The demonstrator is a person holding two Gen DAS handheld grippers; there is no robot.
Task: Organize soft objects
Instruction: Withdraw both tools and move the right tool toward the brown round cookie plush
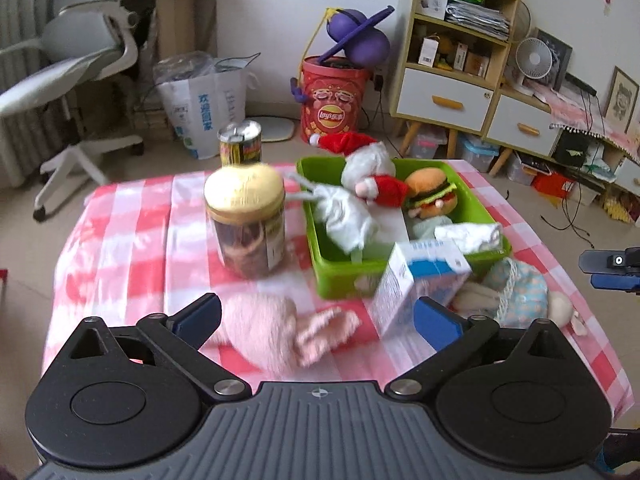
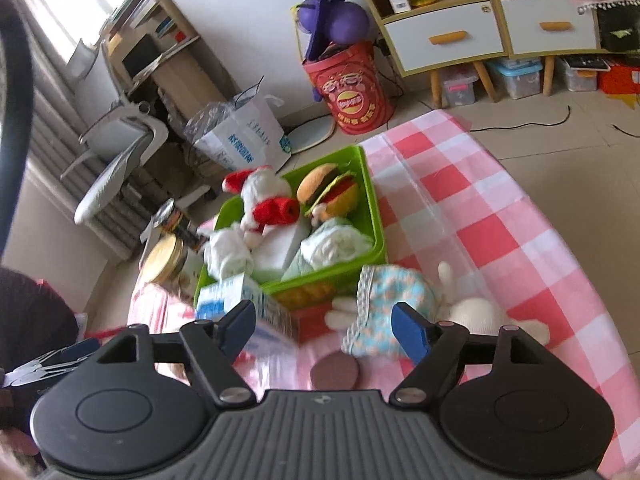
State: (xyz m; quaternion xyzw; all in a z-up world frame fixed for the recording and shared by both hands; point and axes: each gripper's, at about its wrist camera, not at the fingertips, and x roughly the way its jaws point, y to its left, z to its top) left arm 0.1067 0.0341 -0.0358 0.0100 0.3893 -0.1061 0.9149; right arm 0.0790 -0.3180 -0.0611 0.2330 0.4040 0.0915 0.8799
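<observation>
Two grippers, both spread wide, nothing between the fingers. Left gripper (image 1: pixel 318 320) hangs over the near edge of the checked tablecloth (image 1: pixel 132 240), a pink plush (image 1: pixel 280 330) lying flat in the gap between its blue pads, not touched as far as the blur lets me tell. Right gripper (image 2: pixel 324 330) hovers over a plush rabbit in a blue patterned dress (image 2: pixel 384 304), lying on the cloth just in front of the green bin (image 2: pixel 374 216); pads to either side, contact not clear. A brown round disc (image 2: pixel 335 370) lies on the cloth right before the right gripper body.

White-and-blue carton (image 1: pixel 420 276) leans against the bin's near wall, tilted. Left of the bin, jar with tan lid (image 1: pixel 245 220) stands upright; behind it a can (image 1: pixel 240 142).

Inside the bin: white plush with red Santa hat and scarf (image 1: pixel 368 176), burger plush (image 1: pixel 430 194), rolled white cloth (image 1: pixel 468 236), pale green soft item under the burger.

Far floor: red Lay's bucket (image 1: pixel 334 98), purple ball toy on top, white bag, office chair, wooden shelf unit (image 1: pixel 452 60).
</observation>
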